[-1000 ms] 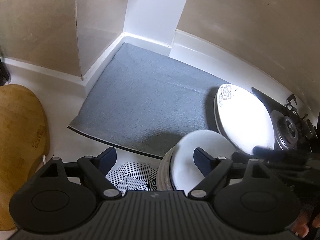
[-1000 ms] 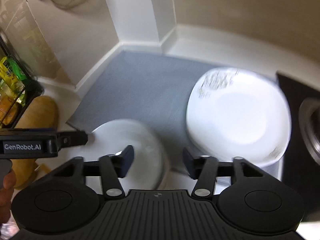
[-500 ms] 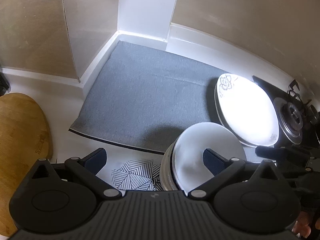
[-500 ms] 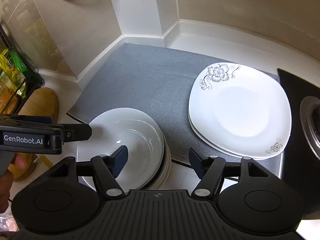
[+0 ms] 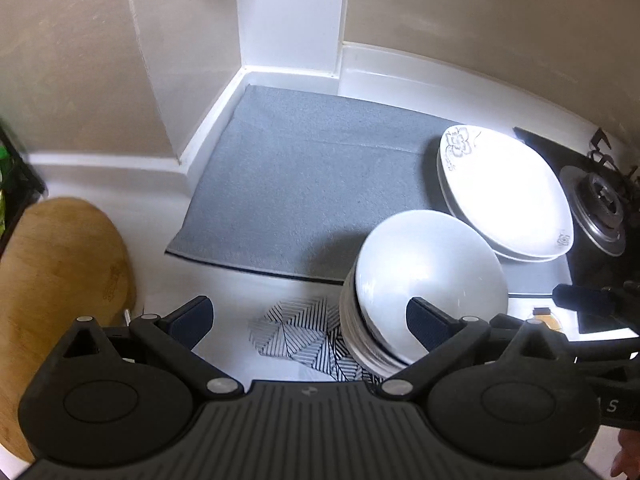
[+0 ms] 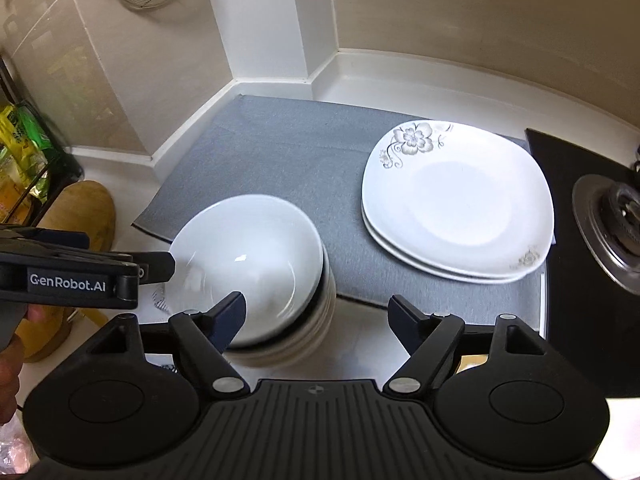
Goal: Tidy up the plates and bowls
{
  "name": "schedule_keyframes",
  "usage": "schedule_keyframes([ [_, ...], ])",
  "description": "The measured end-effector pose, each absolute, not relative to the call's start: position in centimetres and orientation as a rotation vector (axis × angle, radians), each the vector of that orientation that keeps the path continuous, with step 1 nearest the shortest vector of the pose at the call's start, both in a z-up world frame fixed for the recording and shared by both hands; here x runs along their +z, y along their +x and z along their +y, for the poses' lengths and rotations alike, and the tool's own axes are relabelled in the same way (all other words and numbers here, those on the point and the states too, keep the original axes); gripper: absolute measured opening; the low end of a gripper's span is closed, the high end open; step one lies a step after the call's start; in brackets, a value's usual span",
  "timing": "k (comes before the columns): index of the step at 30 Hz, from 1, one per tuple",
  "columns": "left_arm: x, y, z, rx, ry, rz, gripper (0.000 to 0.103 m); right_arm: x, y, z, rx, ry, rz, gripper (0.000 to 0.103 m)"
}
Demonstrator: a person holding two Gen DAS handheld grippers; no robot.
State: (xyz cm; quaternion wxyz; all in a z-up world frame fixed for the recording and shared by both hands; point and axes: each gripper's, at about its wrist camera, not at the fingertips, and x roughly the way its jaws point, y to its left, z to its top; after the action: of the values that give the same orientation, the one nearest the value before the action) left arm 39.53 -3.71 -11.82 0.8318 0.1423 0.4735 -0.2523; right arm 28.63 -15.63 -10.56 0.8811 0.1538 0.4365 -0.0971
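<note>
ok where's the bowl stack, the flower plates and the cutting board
bowl stack [image 6: 248, 256]: right wrist view, inside of the top bowl
flower plates [image 6: 460, 200]: right wrist view, centre of the top plate
cutting board [image 5: 60, 272]: left wrist view, its bare wooden face

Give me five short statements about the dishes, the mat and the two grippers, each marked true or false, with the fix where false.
1. The flowered plates lie stacked on the grey mat. True.
2. The stack of bowls stands on the stove burner. False: it stands at the mat's near edge, partly on a patterned trivet.
3. The right gripper grips a plate. False: its jaws, just opening, hold nothing.
4. The left gripper is open and empty. True.
5. A wooden cutting board lies left of the mat. True.
</note>
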Motion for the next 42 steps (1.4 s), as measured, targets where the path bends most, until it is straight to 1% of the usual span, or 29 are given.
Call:
schedule_keyframes([
  [9,-14.2,41.1,-3.0,-0.545,0.152,1.108,0.103,-12.2,29.3,-18.4,-0.137,0.470,0.925,0.081],
  [18,-18.3,44.4,-5.1,-0.582,0.064,1.219,0.102,-16.5,32.0,-20.3,-0.076,0.632,1.025,0.080],
  [20,-19.4,45.1,-5.1,-0.601,0.046,1.253,0.101,-17.5,32.5,-20.3,-0.069,0.656,1.049,0.080],
  [21,-20.1,45.5,-5.1,-0.610,0.034,1.276,0.098,-18.0,32.7,-20.3,-0.067,0.671,1.061,0.079],
  [24,-21.7,46.4,-4.7,-0.650,-0.036,1.341,0.096,-19.2,33.3,-20.7,-0.062,0.720,1.088,0.079],
  [27,-22.0,46.8,-4.6,-0.694,-0.052,1.343,0.093,-20.3,33.5,-21.0,-0.037,0.810,1.082,0.083],
  [29,-22.0,46.8,-4.8,-0.716,-0.047,1.337,0.092,-20.3,33.8,-20.8,-0.026,0.800,1.072,0.084],
  [30,-22.1,46.8,-4.8,-0.745,-0.068,1.347,0.078,-20.2,33.8,-20.7,-0.023,0.789,1.068,0.084],
  [31,-22.4,47.0,-4.6,-0.768,-0.132,1.398,0.077,-20.2,33.9,-20.4,-0.024,0.778,1.063,0.083],
  [32,-22.5,47.1,-4.3,-0.750,-0.158,1.408,0.076,-20.1,34.0,-20.1,-0.020,0.765,1.060,0.079],
  [36,-22.2,46.4,-4.2,-0.739,-0.154,1.372,0.076,-20.1,34.1,-19.7,-0.046,0.805,1.056,0.077],
  [42,-21.4,45.9,-4.0,-0.728,-0.145,1.332,0.075,-19.5,33.7,-19.5,-0.065,0.812,1.050,0.070],
])
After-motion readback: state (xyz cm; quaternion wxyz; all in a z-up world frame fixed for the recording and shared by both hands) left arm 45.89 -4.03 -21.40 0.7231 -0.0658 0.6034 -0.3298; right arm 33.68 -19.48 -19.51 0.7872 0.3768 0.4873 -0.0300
